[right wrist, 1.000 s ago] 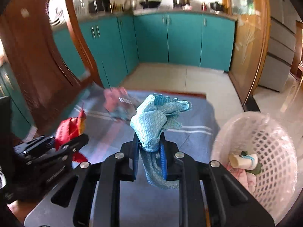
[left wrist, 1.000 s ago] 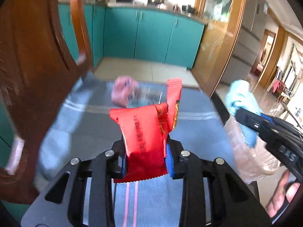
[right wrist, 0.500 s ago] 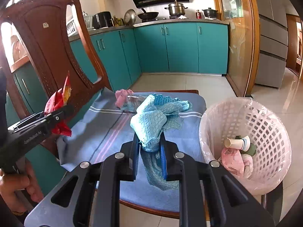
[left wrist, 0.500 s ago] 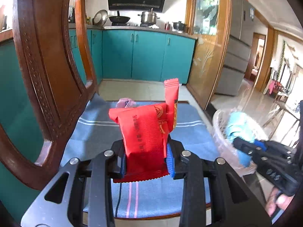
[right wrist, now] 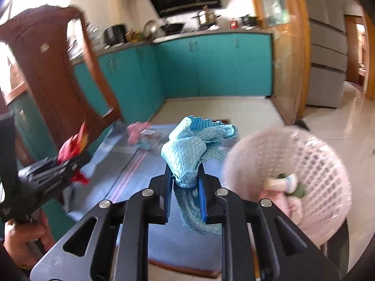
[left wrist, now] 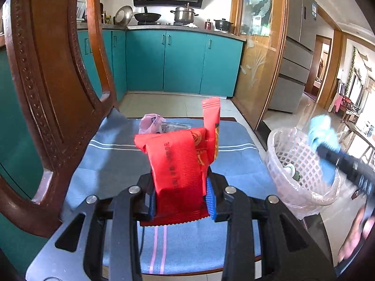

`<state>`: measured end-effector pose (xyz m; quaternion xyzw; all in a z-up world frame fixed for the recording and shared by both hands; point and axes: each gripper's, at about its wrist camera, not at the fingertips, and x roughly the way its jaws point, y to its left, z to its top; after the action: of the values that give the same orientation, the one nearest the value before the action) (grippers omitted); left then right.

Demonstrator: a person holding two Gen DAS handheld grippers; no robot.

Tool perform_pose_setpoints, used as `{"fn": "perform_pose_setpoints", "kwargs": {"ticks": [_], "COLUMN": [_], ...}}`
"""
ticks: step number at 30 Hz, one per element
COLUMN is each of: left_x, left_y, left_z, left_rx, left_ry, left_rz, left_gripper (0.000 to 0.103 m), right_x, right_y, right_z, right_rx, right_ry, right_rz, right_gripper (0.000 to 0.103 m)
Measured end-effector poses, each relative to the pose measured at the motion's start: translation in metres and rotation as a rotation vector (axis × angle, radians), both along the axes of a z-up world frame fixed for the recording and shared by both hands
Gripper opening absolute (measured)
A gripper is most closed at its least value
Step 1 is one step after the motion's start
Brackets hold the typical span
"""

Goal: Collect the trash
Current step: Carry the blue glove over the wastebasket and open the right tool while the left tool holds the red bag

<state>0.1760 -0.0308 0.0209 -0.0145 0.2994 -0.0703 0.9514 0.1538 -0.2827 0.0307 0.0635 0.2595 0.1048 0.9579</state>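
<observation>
My left gripper [left wrist: 180, 196] is shut on a red snack wrapper [left wrist: 180, 161] and holds it above the blue chair cushion [left wrist: 112, 159]. My right gripper [right wrist: 186, 187] is shut on a crumpled light-blue cloth [right wrist: 187, 149], just left of the pink lattice waste basket [right wrist: 311, 164]. The basket [left wrist: 297, 164] holds a small white bottle [right wrist: 281, 182] and pink trash. A pink bag and clear wrapper [left wrist: 152, 124] lie at the cushion's far edge. The right gripper with the cloth [left wrist: 323, 140] shows over the basket in the left wrist view.
A carved wooden chair back [left wrist: 46, 82] rises on the left. Teal kitchen cabinets [left wrist: 182, 63] stand behind, a wooden door frame [left wrist: 262, 70] and a grey fridge [left wrist: 295, 53] to the right. Tiled floor [right wrist: 339, 121] surrounds the chair.
Both grippers have risen and pulled back from the cushion with their loads. The right gripper with the blue cloth has swung right, toward the basket.
</observation>
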Motion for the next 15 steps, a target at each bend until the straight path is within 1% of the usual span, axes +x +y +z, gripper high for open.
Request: {"fn": "perform_pose_setpoints", "kwargs": {"ticks": [1, 3, 4, 5, 6, 7, 9, 10, 13, 15], "left_x": [0.000, -0.001, -0.002, -0.002, -0.002, -0.002, -0.002, -0.002, -0.004, -0.006], "left_y": [-0.003, -0.011, -0.014, -0.017, -0.020, -0.023, -0.028, -0.032, -0.049, -0.068], "left_z": [-0.001, -0.003, -0.004, -0.005, -0.007, -0.008, -0.010, -0.010, -0.012, -0.015], "left_rx": [0.001, 0.009, 0.014, 0.018, 0.021, 0.023, 0.028, 0.029, 0.038, 0.037], "left_ry": [0.001, 0.002, 0.005, 0.007, 0.010, 0.014, 0.017, 0.018, 0.021, 0.029], "left_rz": [-0.005, -0.022, -0.029, -0.034, -0.038, -0.043, -0.051, -0.057, -0.085, -0.124], "left_gripper": [0.033, 0.033, 0.033, 0.033, 0.033, 0.033, 0.033, 0.033, 0.033, 0.033], "right_x": [0.002, 0.007, 0.011, 0.016, 0.017, 0.015, 0.007, 0.000, -0.021, -0.030], "right_y": [-0.015, -0.044, -0.062, -0.076, -0.092, -0.107, -0.129, -0.139, -0.152, -0.157], "right_z": [0.003, 0.005, 0.004, 0.001, -0.001, -0.002, 0.002, 0.005, 0.014, 0.018], "right_rx": [0.017, 0.049, 0.062, 0.069, 0.087, 0.121, 0.211, 0.248, 0.271, 0.273], "right_ry": [-0.009, -0.014, -0.007, 0.010, 0.018, 0.010, -0.014, -0.043, -0.141, -0.191], "right_rz": [-0.031, -0.086, -0.117, -0.153, -0.199, -0.242, -0.266, -0.283, -0.357, -0.412], "right_gripper": [0.020, 0.027, 0.051, 0.085, 0.092, 0.093, 0.093, 0.093, 0.095, 0.096]}}
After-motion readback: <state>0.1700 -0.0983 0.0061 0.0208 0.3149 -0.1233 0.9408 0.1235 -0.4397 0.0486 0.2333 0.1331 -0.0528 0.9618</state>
